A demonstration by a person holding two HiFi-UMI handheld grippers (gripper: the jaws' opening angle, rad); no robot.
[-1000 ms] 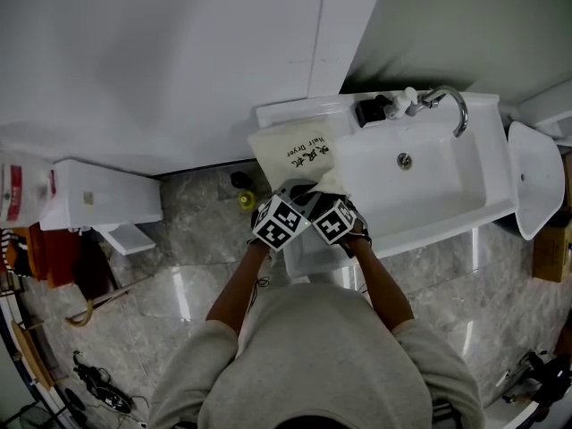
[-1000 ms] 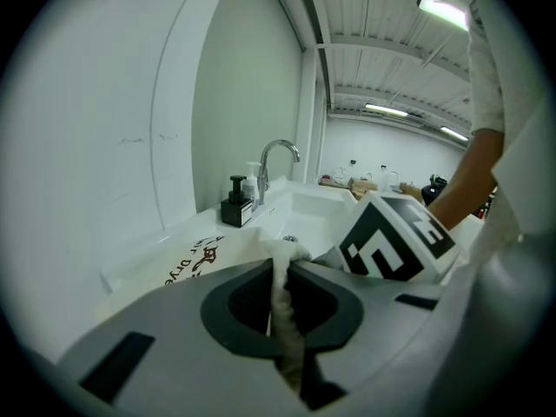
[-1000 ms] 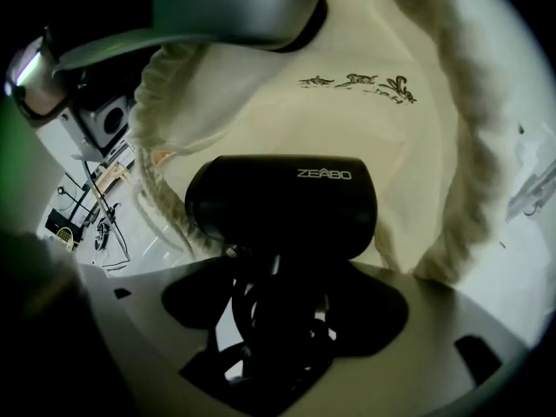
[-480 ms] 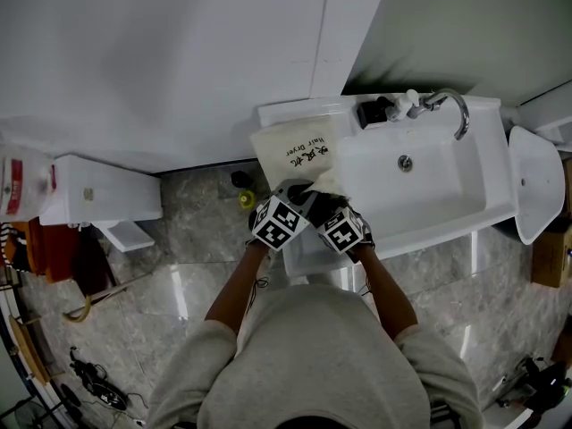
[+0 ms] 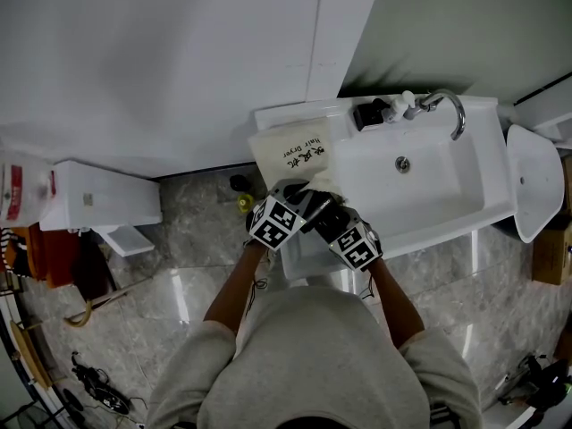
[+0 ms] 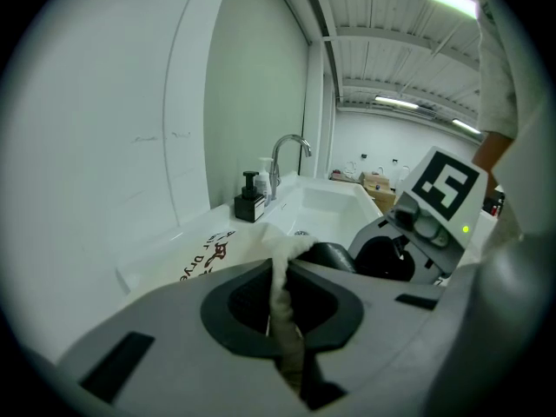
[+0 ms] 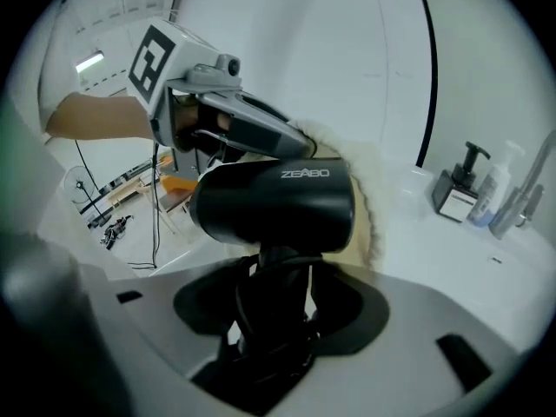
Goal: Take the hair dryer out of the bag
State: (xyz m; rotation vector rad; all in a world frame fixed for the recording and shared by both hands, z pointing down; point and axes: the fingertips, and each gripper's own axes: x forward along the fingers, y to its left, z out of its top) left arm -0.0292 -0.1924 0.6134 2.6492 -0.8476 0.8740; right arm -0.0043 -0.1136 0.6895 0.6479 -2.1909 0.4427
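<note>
A cream cloth bag [image 5: 299,155] printed "Hair Dryer" lies on the counter left of the basin. My left gripper [image 5: 297,193] is shut on a fold of the bag's rim [image 6: 280,294] and holds the mouth. The black hair dryer [image 7: 274,202] stands upright in front of the bag's opening [image 7: 369,200], its barrel clear of the cloth. My right gripper [image 7: 269,328] has just been closing and is now shut on the dryer's handle and the wound cord. From above, the dryer [image 5: 319,209] shows as a dark shape between the two marker cubes.
A white basin [image 5: 420,181] with a chrome tap [image 5: 451,110] lies right of the bag. A black soap dispenser [image 5: 371,112] and a pale bottle stand at the basin's back edge. A white toilet tank [image 5: 98,195] is at left, with cables on the marble floor.
My right gripper has drawn back toward the person and to the right, bringing the dryer away from the bag. The left gripper has stayed on the bag's rim.
</note>
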